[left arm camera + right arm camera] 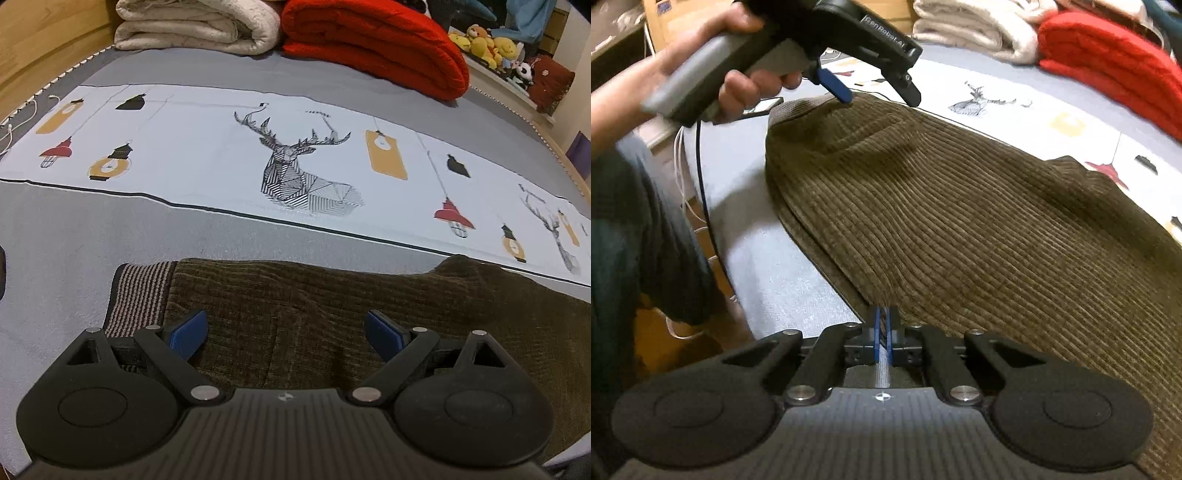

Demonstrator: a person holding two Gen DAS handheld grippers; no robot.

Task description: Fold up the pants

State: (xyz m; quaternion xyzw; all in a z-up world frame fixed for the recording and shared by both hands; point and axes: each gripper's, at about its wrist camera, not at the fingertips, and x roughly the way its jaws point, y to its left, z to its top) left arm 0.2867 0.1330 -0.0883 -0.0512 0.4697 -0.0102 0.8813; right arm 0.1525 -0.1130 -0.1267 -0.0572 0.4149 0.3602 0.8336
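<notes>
1. Right gripper point(884, 334), nearest the right wrist camera: we note its blue pads pressed together on the near edge of the pants point(960, 221); a thin fold of fabric sits between them.
2. Pants: olive corduroy, lying flat on the bed point(74, 229), between us and the deer-print panel point(295, 166).
3. Left gripper point(286, 334): jaws wide apart, hovering over the striped waistband point(136, 295) end, nothing between the pads.
4. Key relation: the garment's long axis runs away from the right gripper toward the left one, each at one end.
5. We judge the left must clamp before any fold.
</notes>
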